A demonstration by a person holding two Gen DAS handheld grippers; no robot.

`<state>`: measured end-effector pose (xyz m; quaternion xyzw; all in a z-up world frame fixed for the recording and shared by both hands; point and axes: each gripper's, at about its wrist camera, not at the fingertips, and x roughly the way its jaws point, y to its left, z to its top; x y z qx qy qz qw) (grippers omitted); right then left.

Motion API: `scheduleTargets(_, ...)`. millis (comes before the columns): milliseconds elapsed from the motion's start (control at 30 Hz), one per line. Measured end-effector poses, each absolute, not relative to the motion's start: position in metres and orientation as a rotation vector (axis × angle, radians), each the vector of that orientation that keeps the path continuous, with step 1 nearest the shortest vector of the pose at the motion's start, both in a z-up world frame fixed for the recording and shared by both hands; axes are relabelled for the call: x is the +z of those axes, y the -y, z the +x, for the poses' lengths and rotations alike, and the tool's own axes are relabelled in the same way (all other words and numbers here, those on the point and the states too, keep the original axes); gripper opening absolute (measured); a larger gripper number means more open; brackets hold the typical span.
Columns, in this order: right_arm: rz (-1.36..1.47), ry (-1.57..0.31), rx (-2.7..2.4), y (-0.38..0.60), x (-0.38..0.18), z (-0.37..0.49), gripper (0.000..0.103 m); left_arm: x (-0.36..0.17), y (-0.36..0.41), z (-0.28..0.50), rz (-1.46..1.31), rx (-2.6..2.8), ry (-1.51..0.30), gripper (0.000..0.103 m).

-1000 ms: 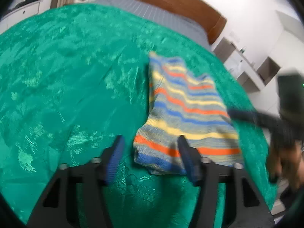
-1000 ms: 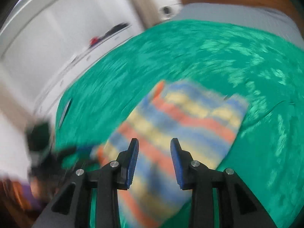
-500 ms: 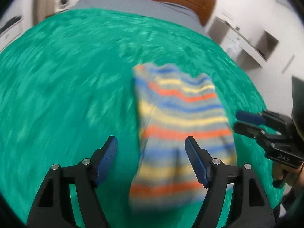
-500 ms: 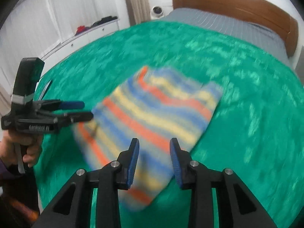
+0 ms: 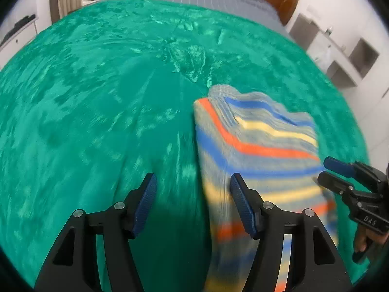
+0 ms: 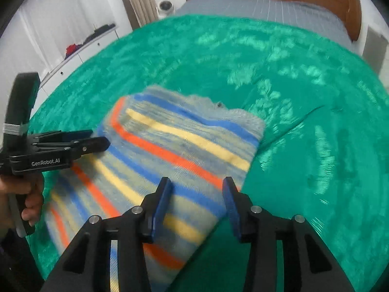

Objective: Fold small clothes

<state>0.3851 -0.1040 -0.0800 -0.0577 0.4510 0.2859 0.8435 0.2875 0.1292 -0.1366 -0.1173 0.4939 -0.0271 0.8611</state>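
A folded, fuzzy striped knit garment (image 5: 257,146) lies on the crushed-velvet green bedspread (image 5: 97,112) beneath the closing, empty left gripper (image 5: 192,204) and opening, empty right gripper (image 6: 195,206).

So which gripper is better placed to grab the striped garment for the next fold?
Probably the right gripper: its opening jaws sit over the striped garment's near edge. The left gripper, jaws closing, frames mostly green blanket, with the garment off to one side.

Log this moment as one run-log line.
stage: mid-fold | striped garment: lying on green blanket, far end folded over | left gripper: closing, nothing between pads | right gripper: opening, above garment, no grip
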Motion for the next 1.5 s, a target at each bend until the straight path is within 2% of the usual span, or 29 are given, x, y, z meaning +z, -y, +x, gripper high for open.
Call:
scheduleTargets(167, -0.087, -0.906, 0.778, 0.108, -0.057, 0.32, 0.044, -0.137, -0.134, 0.231, -0.245, -0.091, -1.05, 0.069)
scheduleTargets(200, -0.053, -0.928, 0.851, 0.106, -0.063, 0.305, 0.044, -0.142, -0.134, 0.226, -0.246, -0.088, -1.065, 0.067)
scheduleTargets(233, -0.054, -0.956, 0.873, 0.105, -0.07, 0.296, 0.044, -0.146, -0.134, 0.222, -0.241, -0.081, -1.081, 0.062)
scheduleTargets(300, -0.169, -1.046, 0.797, 0.101, -0.099, 0.284, 0.039, -0.152, -0.131, 0.209, -0.192, -0.057, -1.102, 0.061)
scheduleTargets(367, -0.189, -1.06, 0.729, 0.108, -0.107, 0.277, 0.036, -0.149, -0.13, 0.197, -0.162, -0.038, -1.108, 0.06)
scheduleTargets(400, -0.183, -1.053, 0.681, 0.112, -0.099, 0.27, 0.038, -0.145, -0.131, 0.193, -0.156, -0.029, -1.105, 0.06)
scheduleTargets(467, -0.203, -1.016, 0.61, 0.114, -0.08, 0.258, 0.043, -0.135, -0.132, 0.183, -0.165, -0.034, -1.084, 0.069)
scheduleTargets(533, -0.242, -0.954, 0.544, 0.113, -0.058, 0.241, 0.063, -0.124, -0.131, 0.171, -0.18, -0.053, -1.047, 0.084)
scheduleTargets(600, -0.276, -0.908, 0.495, 0.11, -0.041, 0.222, 0.073, -0.116, -0.126, 0.162, -0.168, -0.056, -1.018, 0.089)
scheduleTargets(633, -0.285, -0.897, 0.481, 0.109, -0.036, 0.216, 0.075, -0.114, -0.124, 0.158, -0.161, -0.059, -1.009, 0.089)
scheduleTargets(1133, -0.413, -0.826, 0.227, 0.113, -0.001, 0.163, 0.09, -0.093, -0.104, 0.113, -0.114, -0.057, -0.959, 0.094)
scheduleTargets(1267, -0.415, -0.816, 0.232, 0.113, -0.002, 0.16, 0.09, -0.097, -0.102, 0.113, -0.08, -0.074, -0.967, 0.094)
scheduleTargets(1367, -0.299, -0.851, 0.298, 0.126, -0.013, 0.175, 0.09, -0.092, -0.112, 0.13, -0.076, -0.089, -0.942, 0.094)
scheduleTargets(1500, 0.021, -0.938, 0.361, 0.164, -0.038, 0.228, 0.09, -0.085, -0.141, 0.186, -0.21, -0.158, -0.91, 0.097)
